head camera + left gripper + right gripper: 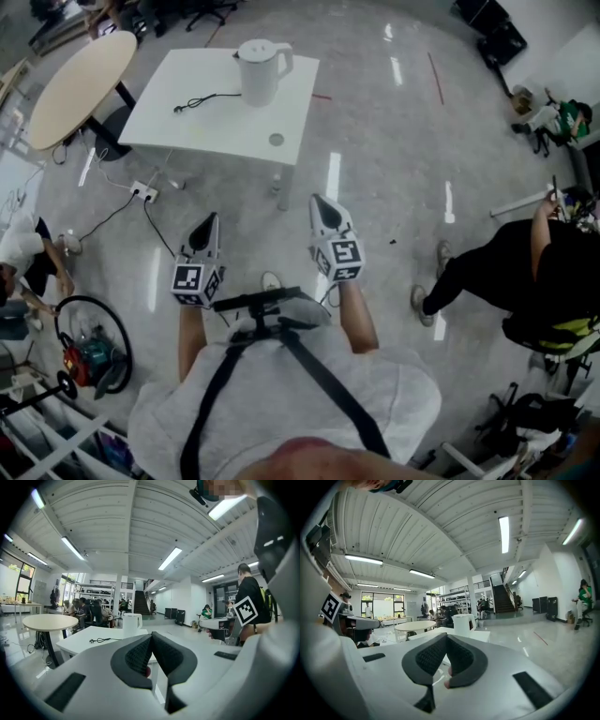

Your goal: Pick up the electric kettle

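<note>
Currently your left gripper (211, 221) and right gripper (320, 202) are both closed and empty, well short of the white table (220, 127). The electric kettle (260, 71) stands upright near that table's far edge, beside the black cable (202, 101).

Head view looks steeply down; both gripper views face the far table (202, 127) and kettle (258, 73).

A large open-plan office or lab hall: polished grey floor (394, 169), ribbed ceiling (108, 522) with strip lights (169, 558), staircase (140, 604) up to a mezzanine (108, 582), seated people (84, 609), a white square table (216, 117) near a round table (80, 84)
</note>
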